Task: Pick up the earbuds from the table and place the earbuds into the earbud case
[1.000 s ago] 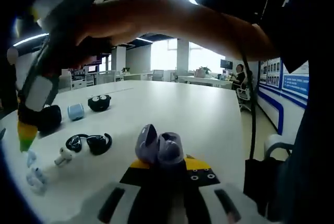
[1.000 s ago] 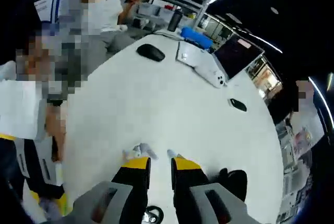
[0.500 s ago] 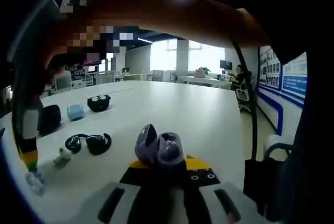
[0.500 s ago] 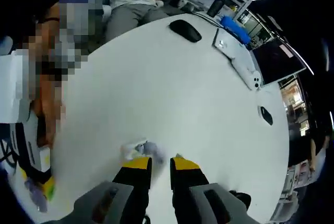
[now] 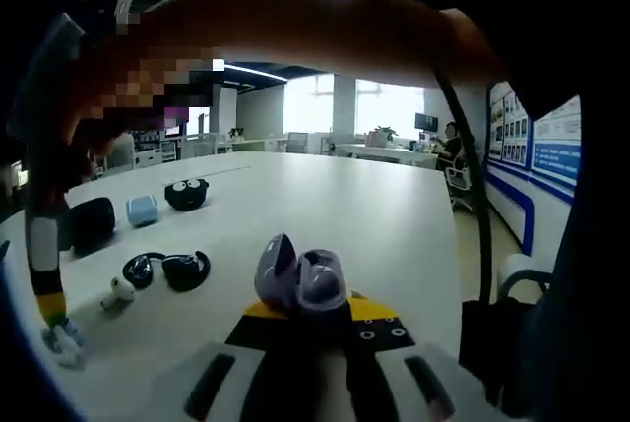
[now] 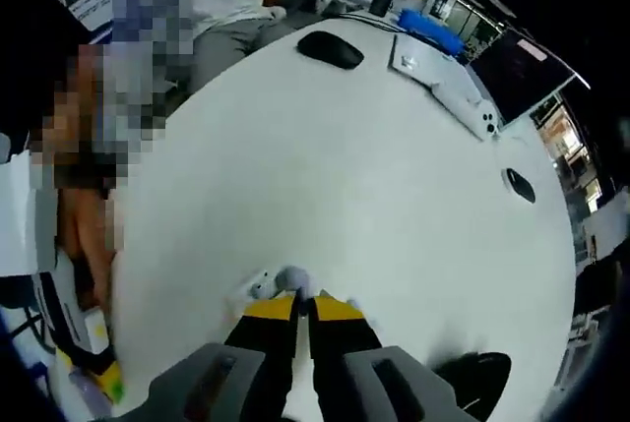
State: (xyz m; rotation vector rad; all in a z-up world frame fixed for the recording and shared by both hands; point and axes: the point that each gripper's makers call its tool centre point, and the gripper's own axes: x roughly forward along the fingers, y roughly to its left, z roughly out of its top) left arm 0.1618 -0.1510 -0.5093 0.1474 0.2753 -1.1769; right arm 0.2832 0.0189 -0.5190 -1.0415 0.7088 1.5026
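Closed since the earlier frame, the right gripper (image 6: 303, 296) is pinched on a white earbud (image 6: 287, 278). The purple earbud case (image 5: 300, 279) is clamped open in the left gripper (image 5: 313, 312). Small, light and slippery, the earbud is best gripped across its body.

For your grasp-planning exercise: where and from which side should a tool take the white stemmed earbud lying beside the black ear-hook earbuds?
Probably grip the white stemmed earbud across its narrow stem, coming from above. It lies flat on the white table, and the black ear-hook earbuds sit close beside its rounded head.

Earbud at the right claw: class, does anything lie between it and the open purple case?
Nothing visible blocks it. The earbud sits at the right claw; bare table lies before the purple case at the left claw.
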